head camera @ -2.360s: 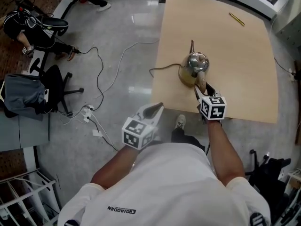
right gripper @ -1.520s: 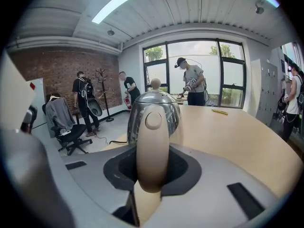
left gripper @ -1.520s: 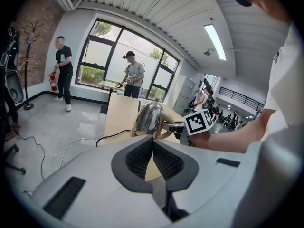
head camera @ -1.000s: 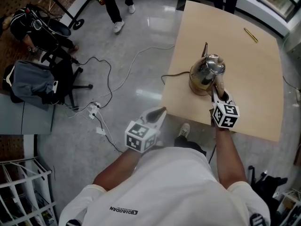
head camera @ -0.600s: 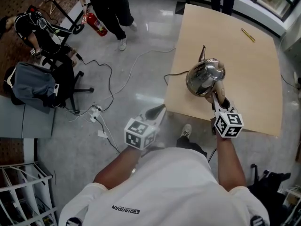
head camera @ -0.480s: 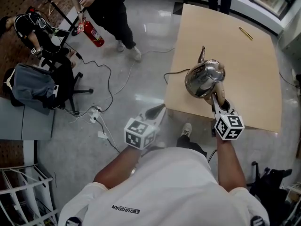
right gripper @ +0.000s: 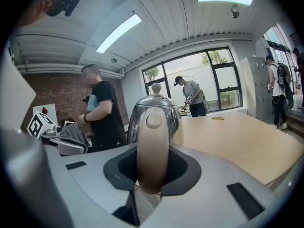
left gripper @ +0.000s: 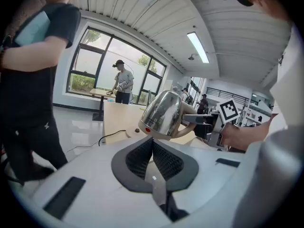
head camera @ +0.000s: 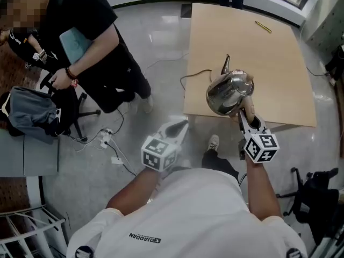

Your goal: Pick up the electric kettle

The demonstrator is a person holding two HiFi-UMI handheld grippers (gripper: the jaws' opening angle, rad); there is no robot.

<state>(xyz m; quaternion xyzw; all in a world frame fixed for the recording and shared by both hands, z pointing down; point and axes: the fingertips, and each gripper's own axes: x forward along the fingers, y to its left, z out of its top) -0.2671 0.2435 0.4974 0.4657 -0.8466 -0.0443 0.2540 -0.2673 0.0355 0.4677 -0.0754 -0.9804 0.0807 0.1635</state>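
The table [head camera: 269,58] fills the upper right of the head view, and the kettle [head camera: 228,93] hangs over its near edge at centre right. In the left gripper view the kettle [left gripper: 164,115] shows its underside clear of the tabletop and tipped, so I judge it already lifted. It sits straight ahead of the right gripper [head camera: 243,116], touching it, further up the frame. The line from handle [head camera: 244,109] to spout [head camera: 226,63] runs up the frame from that gripper, leaning slightly left. Any further move turns on that line, since the body's weight hangs ahead of the jaws.

In the right gripper view, the right gripper [right gripper: 152,167] is closed on the upright handle [right gripper: 152,151], one pad on each side. The left gripper [head camera: 177,127] is well apart at lower centre, off the table. Its jaws are pressed together with nothing between them, as the left gripper view [left gripper: 152,144] shows.

The kettle is polished steel, rounded and mirror-bright, with a thin curved spout. Its thick beige handle carries a round button near the top. A domed lid [right gripper: 153,98] with a small knob caps it. A dark cord [head camera: 193,75] lies on the table left of the kettle, running off the table's left edge
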